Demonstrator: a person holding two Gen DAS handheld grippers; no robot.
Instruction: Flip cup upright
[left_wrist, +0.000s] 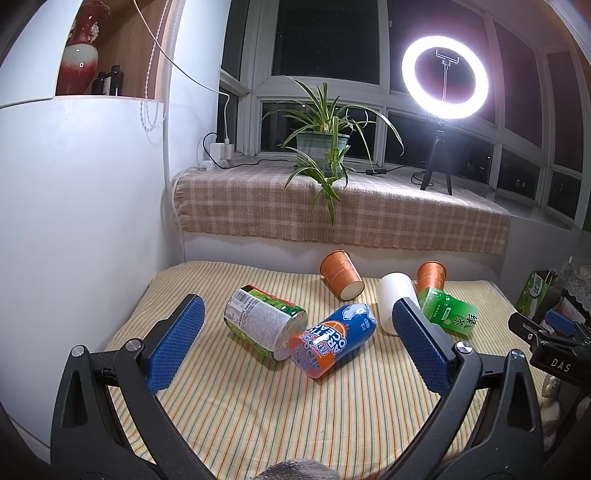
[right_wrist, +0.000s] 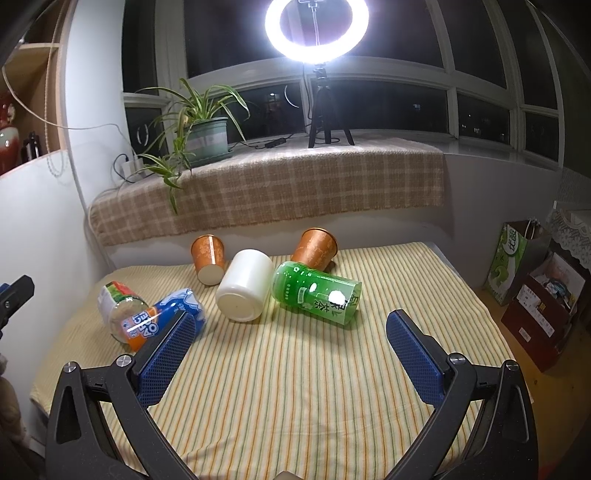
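Six cups lie tipped over on the striped cloth covering the table, and none stands upright, so the task looks to be at its very start.

The left gripper hovers above the near edge with its blue pads spread wide and nothing between them. From its view the blue-and-orange cup lies dead ahead at 12 o'clock, touching the clear cup with the printed label at about 11 o'clock. That framing suggests the left side is lined up for one of these two, and the wide opening suits their broad bodies.

The right gripper is likewise wide open and empty, held back from the cluster. In its view the white cup lies at 12 o'clock with its flat base turned toward the camera, and the green cup sits just beside it at 1 o'clock, apparently touching. Two orange paper cups lie behind: one at 11 o'clock with its base facing the camera, the other at 1 o'clock, tilted and partly hidden by the green cup.

The cups crowd together, so a finger going in beside one will likely nudge its neighbour and set it rolling. The paper cups probably crush easily and call for a gentle squeeze.

On the sill behind, a ring light and a potted plant stand well apart from the work.
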